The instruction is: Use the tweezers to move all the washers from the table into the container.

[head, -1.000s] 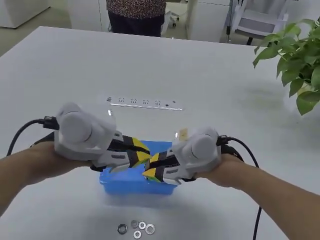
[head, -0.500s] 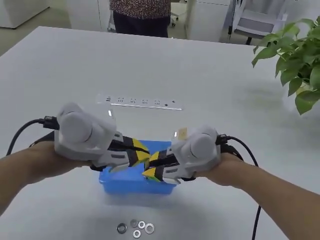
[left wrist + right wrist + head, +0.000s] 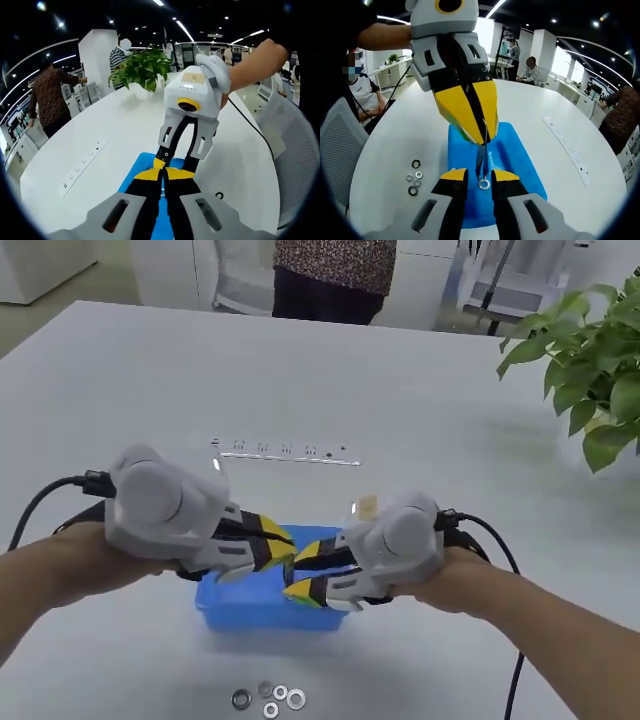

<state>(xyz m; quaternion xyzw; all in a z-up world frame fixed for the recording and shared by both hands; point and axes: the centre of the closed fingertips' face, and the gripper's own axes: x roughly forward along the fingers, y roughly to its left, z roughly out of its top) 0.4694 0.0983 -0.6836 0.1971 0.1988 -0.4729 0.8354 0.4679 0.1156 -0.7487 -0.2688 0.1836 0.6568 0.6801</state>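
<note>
Over a blue container (image 3: pixel 520 165) on a white table (image 3: pixel 395 145), the left gripper (image 3: pixel 479 131) reaches in with its yellow jaws pressed together on slim tweezers (image 3: pixel 479 161). The tweezer tips meet a washer (image 3: pixel 483 184) lying inside the container. That washer sits in the gap of the right gripper (image 3: pixel 480 176), whose jaws stand slightly apart. Four loose washers (image 3: pixel 413 177) lie on the table just beside the container.

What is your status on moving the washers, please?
Left gripper shut on tweezers, right gripper open around their tips. One washer at the tips, over blue container. Other washers on table beside it. Nothing in the way.
</note>
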